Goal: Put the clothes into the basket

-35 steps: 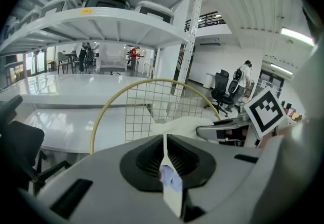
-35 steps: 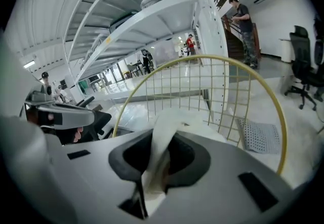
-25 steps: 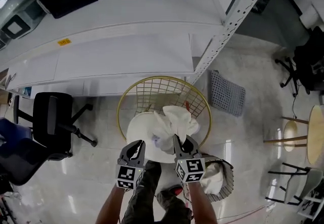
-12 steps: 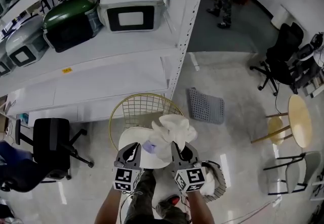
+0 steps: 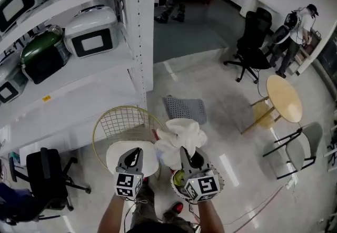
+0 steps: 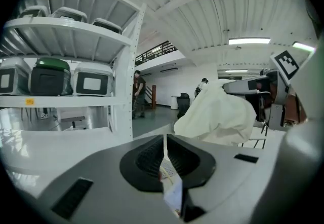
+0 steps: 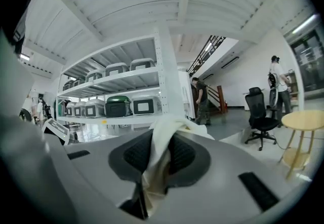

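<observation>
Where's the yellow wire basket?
In the head view, the basket sits on the floor left of centre, beside the white shelf, just beyond the left hand-held gripper.

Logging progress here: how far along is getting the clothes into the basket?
Done: nothing yet; no clothes show in the gold wire basket. In hand: the right gripper pinches the bunched white cloth in its jaws. To do: drop it in the basket.
</observation>
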Tool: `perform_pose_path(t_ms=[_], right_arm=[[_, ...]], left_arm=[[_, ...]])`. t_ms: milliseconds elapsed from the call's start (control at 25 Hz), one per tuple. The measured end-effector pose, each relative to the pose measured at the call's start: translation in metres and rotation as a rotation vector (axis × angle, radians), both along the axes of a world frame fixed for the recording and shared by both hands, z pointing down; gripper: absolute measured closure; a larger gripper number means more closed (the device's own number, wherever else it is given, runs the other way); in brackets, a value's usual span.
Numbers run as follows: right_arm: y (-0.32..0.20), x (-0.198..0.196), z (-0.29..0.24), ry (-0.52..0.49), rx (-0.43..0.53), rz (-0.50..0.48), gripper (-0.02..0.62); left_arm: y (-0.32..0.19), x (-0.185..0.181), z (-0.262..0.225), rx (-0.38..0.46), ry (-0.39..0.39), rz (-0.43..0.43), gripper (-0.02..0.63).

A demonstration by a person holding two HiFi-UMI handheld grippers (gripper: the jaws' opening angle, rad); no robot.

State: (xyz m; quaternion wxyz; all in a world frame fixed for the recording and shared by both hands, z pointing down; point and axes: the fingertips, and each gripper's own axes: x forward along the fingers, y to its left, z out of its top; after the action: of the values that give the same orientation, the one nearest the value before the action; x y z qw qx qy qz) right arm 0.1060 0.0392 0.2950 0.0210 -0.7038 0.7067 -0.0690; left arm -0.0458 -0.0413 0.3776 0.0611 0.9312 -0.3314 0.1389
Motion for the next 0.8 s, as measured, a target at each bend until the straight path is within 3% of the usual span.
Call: perform_pose_path(t_ms=[400,800], right_arm=[[0.104,0.089,0.002,0.025,-0.029,0.263,0.513],[0.182,0.138,0.023,0.014,-0.066,0.444,0.512]], left_arm=[[0.06,0.11,-0.013,0.009,0.016,0.25,0.581],[0.119,0.188,-0.007,-0.008,0.003,0.449,0.581]])
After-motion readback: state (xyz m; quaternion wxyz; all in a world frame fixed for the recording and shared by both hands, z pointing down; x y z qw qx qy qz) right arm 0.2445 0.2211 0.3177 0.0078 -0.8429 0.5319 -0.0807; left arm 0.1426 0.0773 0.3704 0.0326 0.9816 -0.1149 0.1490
